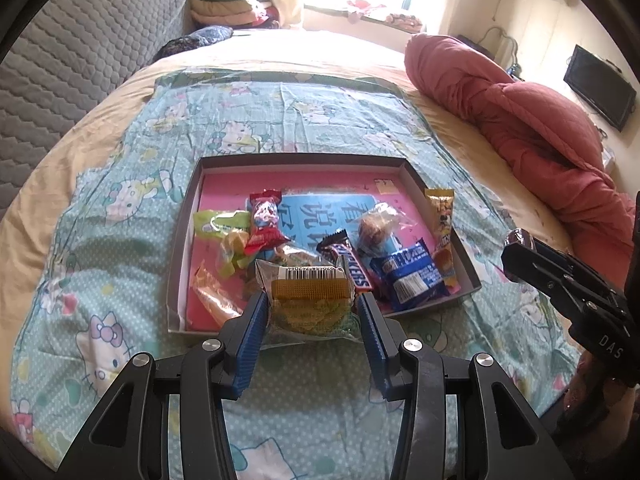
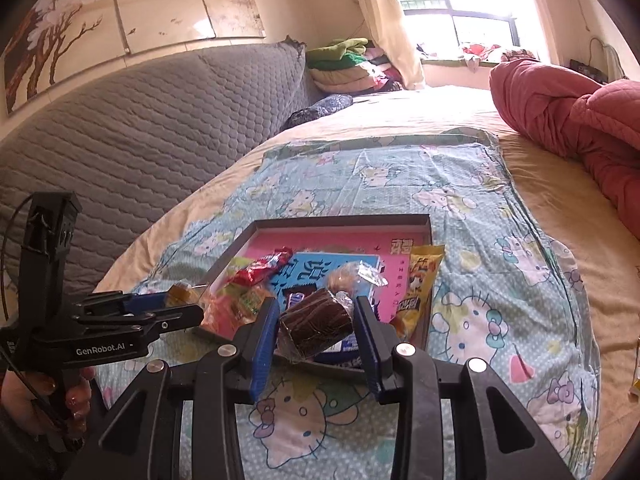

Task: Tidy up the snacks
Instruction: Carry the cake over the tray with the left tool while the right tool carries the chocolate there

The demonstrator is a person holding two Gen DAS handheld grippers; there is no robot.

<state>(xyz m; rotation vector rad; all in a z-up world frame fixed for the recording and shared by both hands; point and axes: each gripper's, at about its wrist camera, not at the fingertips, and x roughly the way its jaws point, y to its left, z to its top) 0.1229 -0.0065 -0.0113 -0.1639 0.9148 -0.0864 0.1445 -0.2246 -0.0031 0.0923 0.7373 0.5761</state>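
Left tongs point(image 1: 312, 308) clamp a yellow snack packet point(image 1: 308, 304); right tongs point(image 2: 316, 320) clamp a brown cake point(image 2: 316, 322)

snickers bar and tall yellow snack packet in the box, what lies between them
In the left wrist view, a blue cookie packet lies between the Snickers bar and the yellow snack packet.

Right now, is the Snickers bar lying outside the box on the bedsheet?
No. In the left wrist view the Snickers bar lies inside the shallow box, among the other wrapped snacks on its pink floor.
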